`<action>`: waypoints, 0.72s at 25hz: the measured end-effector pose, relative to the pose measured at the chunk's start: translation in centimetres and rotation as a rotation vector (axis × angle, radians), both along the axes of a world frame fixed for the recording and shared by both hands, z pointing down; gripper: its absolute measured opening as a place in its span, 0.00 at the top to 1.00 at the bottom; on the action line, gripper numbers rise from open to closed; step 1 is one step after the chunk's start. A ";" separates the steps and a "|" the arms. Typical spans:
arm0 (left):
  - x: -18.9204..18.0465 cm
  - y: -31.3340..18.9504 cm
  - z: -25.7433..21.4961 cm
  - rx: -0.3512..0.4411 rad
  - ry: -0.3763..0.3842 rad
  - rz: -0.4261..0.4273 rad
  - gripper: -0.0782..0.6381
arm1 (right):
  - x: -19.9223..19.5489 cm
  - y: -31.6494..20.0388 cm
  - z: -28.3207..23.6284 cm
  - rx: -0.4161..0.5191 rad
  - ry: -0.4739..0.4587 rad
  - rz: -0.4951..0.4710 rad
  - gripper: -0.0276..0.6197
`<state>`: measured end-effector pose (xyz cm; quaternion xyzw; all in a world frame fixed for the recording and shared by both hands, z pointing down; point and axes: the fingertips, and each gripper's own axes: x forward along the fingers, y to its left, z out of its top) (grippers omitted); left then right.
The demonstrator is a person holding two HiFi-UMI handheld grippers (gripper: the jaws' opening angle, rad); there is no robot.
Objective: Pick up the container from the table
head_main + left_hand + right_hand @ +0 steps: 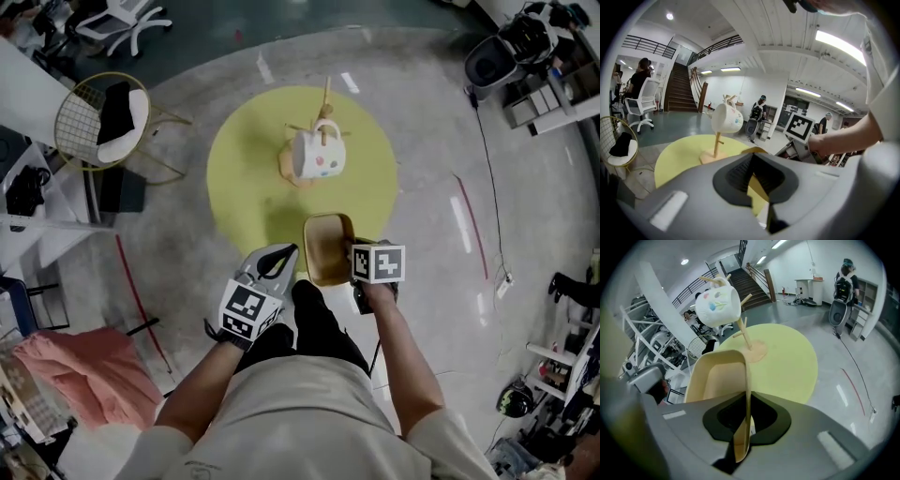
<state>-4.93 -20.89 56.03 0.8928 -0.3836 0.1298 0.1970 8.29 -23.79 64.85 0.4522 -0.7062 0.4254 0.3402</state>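
Container (328, 248), tan and tilted over the near edge of the round yellow table (248, 178), is pinched by 1 wall in the right gripper (744, 427), while the left gripper (279, 255) just beside it has its jaws pressed together.

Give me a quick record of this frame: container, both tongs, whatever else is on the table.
container: tan, open-topped, held at the near edge of the round yellow table, apparently lifted off it
right tongs: shut on the container's wall
left tongs: seemingly shut on the container's other side
mug: white with coloured dots, hanging on a wooden stand
stand: mid-table, apart from the container
off table: wire chair on the floor, left
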 end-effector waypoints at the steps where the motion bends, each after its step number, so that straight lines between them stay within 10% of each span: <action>1: 0.3 0.0 -0.7 0.009 -0.001 0.003 0.88 | 0.1 -0.1 -0.9 0.012 -0.007 -0.004 0.92; 18: 0.3 4.6 -9.5 0.105 0.030 0.021 0.88 | -1.2 3.7 -11.5 0.176 -0.071 -0.040 0.92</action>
